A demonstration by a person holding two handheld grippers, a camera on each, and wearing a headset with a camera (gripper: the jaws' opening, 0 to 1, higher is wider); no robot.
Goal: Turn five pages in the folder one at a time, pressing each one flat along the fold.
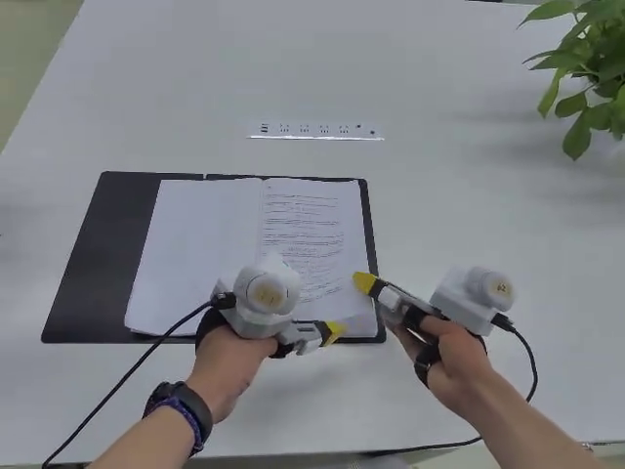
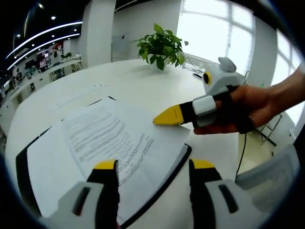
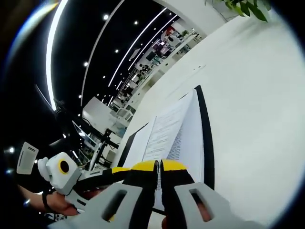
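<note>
Left gripper (image 2: 153, 166): we hold its jaws spread wide, tips toward 3 o'clock in the head view
Right gripper (image 1: 365, 283): our jaws pressed together, tips toward 10 o'clock
Left hand (image 1: 229, 354): wrapped round our gripper's body
Right hand (image 1: 451, 360): likewise clasped
Left forearm (image 1: 146, 442): enters from 7 o'clock
Right forearm (image 1: 532, 422): enters from 5 o'clock

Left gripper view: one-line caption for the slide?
Open left gripper over the folder corner; shut right gripper tip at the edge of the printed page.
</note>
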